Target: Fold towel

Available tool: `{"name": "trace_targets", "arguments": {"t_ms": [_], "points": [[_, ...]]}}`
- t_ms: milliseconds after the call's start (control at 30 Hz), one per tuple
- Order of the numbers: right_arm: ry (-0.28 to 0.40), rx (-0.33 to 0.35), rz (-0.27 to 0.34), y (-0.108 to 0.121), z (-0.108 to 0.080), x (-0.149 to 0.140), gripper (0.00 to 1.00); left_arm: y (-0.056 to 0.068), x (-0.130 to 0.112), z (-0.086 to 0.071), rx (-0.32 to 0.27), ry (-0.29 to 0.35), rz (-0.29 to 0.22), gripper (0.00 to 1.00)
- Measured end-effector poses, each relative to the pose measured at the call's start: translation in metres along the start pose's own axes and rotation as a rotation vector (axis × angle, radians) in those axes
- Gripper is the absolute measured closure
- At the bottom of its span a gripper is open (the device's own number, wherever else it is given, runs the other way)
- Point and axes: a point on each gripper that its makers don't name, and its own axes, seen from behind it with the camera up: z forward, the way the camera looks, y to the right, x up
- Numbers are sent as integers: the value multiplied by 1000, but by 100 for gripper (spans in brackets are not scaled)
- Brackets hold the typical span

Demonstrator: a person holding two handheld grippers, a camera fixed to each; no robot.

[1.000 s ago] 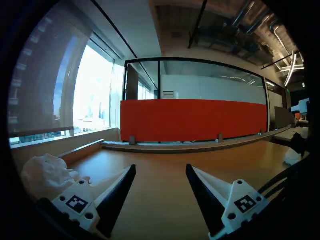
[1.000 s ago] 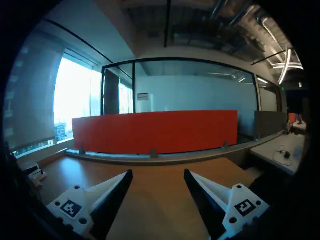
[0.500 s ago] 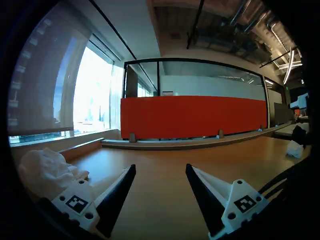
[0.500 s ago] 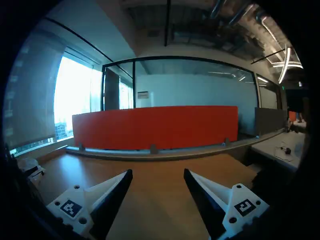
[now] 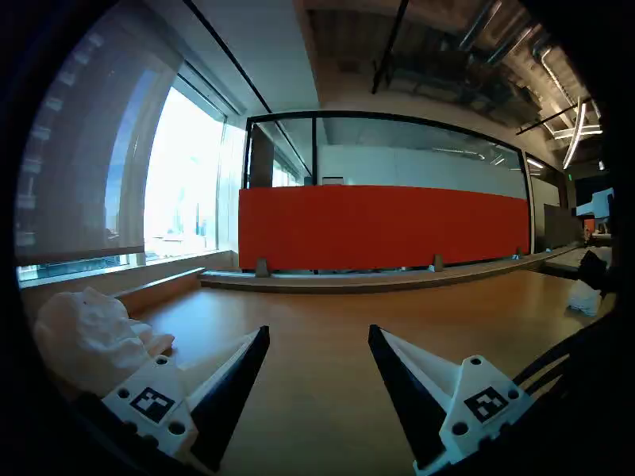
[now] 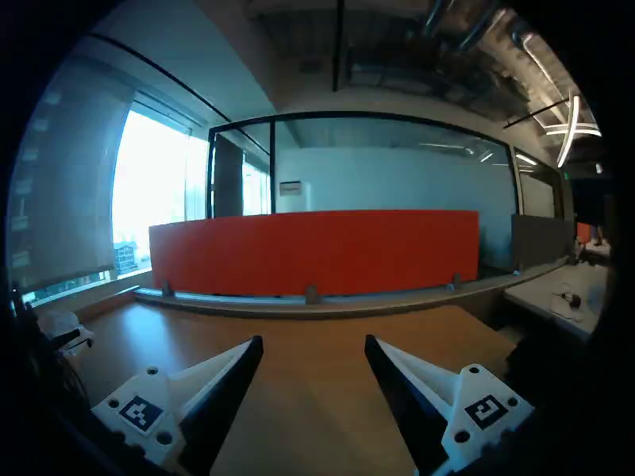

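A crumpled white towel (image 5: 87, 341) lies in a heap on the wooden table (image 5: 317, 309), just left of my left gripper's left finger. My left gripper (image 5: 317, 333) is open, low over the table, with bare wood between its fingers and no contact with the towel. My right gripper (image 6: 313, 339) is also open over bare wood and holds nothing. In the right gripper view a small white shape (image 6: 62, 327) sits at the far left edge; I cannot tell what it is.
An orange divider panel (image 5: 381, 226) stands along the far edge of the table, with glass walls behind it. A raised wooden ledge (image 5: 159, 289) and bright windows run along the left. A small white object (image 5: 585, 297) lies at the far right. Another desk (image 6: 556, 297) stands to the right.
Both views have dipped slightly, so the orange divider sits a little higher in frame. The right gripper view has also shifted slightly sideways. Both grippers stay open and the towel has not moved.
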Motion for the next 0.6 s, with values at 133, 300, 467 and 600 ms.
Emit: {"name": "trace_targets", "arguments": {"t_ms": [133,300,467,600], "points": [[14,-3,-13,1,1,1,0,0,-1,0,1,-1,1,8],[20,-19,-39,7,4,-8,0,0,-2,0,1,-1,2,7],[17,-29,-46,11,8,-26,0,0,-3,1,1,0,1,3],[16,-18,-37,11,10,-43,0,0,-4,1,1,0,1,3]]}}
